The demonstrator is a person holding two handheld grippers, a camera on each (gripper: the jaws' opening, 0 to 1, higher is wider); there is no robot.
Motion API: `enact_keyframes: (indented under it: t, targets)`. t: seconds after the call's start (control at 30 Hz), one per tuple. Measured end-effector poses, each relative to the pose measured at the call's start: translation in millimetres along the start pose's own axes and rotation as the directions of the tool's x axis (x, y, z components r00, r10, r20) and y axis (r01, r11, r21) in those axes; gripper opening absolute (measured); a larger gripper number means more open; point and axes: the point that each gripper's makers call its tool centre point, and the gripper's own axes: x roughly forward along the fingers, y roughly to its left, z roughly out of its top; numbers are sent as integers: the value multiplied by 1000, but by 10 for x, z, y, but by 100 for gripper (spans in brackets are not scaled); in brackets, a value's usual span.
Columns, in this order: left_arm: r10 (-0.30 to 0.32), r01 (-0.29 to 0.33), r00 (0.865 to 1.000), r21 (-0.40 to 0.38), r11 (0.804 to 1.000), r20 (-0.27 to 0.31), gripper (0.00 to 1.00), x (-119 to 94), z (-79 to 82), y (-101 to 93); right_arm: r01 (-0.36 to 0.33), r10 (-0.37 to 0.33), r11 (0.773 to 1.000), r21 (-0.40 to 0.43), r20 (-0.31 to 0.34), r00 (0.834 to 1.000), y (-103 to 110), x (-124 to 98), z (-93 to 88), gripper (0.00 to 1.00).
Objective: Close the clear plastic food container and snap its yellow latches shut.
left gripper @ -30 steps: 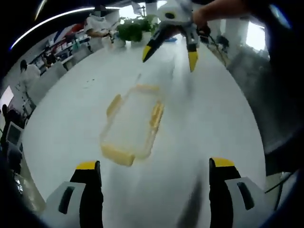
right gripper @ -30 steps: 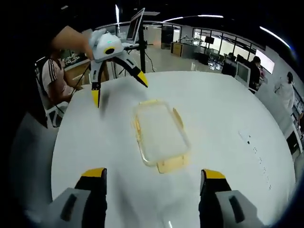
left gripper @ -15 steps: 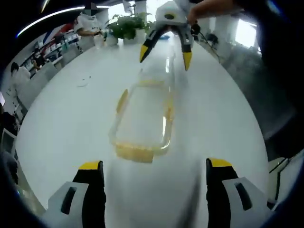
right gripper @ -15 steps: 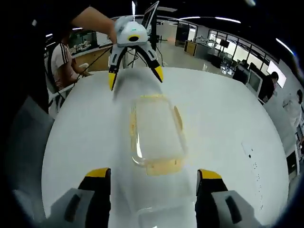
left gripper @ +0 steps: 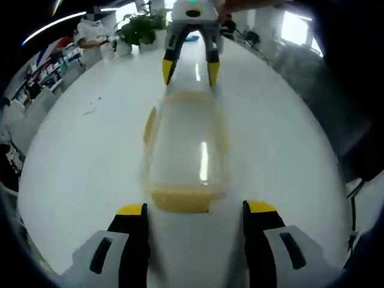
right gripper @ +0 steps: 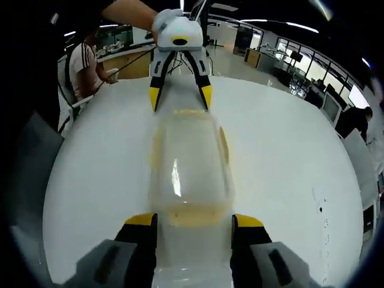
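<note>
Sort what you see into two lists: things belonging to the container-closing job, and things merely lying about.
Job: clear plastic food container; yellow latches; left hand-held gripper; right hand-held gripper.
Lying about: potted plant; round white table; laptop on stand.

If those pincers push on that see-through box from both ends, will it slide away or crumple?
The clear container looks empty, so probably light, and the white table looks glossy, so a one-sided push would likely make it slide. With the left gripper and right gripper at opposite ends, it should stay put. Its thin-looking walls may flex slightly.
</note>
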Motion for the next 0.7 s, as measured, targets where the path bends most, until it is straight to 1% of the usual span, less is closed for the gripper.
enact_keyframes:
  t: [0.07,0.1,0.13,0.17,0.2,0.27,0.37,0.43,0.5,0.53,0.7]
  targets:
    - [6,-6,1000,22,1000,-6,60,8,-9,28,-14,14,1000,0,-16,1000,0,31,-31,47]
    - [3,-3,1000,19,1000,-5,58,18,-15,43,-24,24,1000,-9,-26,999,7,47,-50,46]
    - [5,-5,1000,17,1000,-16,55,25,-36,63,-34,34,999,-8,-31,999,19,60,-62,45]
    - [6,-6,1000,23,1000,-23,53,31,-55,75,-38,38,999,-38,-11,999,14,79,-13,45]
    - [2,-2,1000,28,1000,-22,51,30,-63,86,-33,32,999,-23,-32,999,14,78,-53,45]
    - [-4,4,1000,2,1000,-13,51,38,-40,86,-33,32,999,-28,-30,999,9,91,-49,44]
    - [-11,11,1000,7,1000,-10,49,48,-10,59,-31,29,998,-47,-41,999,3,124,-57,40]
    - [-26,26,1000,19,999,-11,45,66,24,19,-55,52,996,-63,-49,997,56,156,-65,38]
    - [-35,36,999,24,999,-6,42,85,60,-14,-59,57,997,-52,-36,998,64,169,-13,38]
    - [-33,34,999,29,999,-17,42,91,48,3,-62,60,998,-32,-52,997,70,179,-28,38]
    - [-32,32,999,24,999,-24,42,111,43,7,-70,69,997,-30,-44,997,53,183,-41,38]
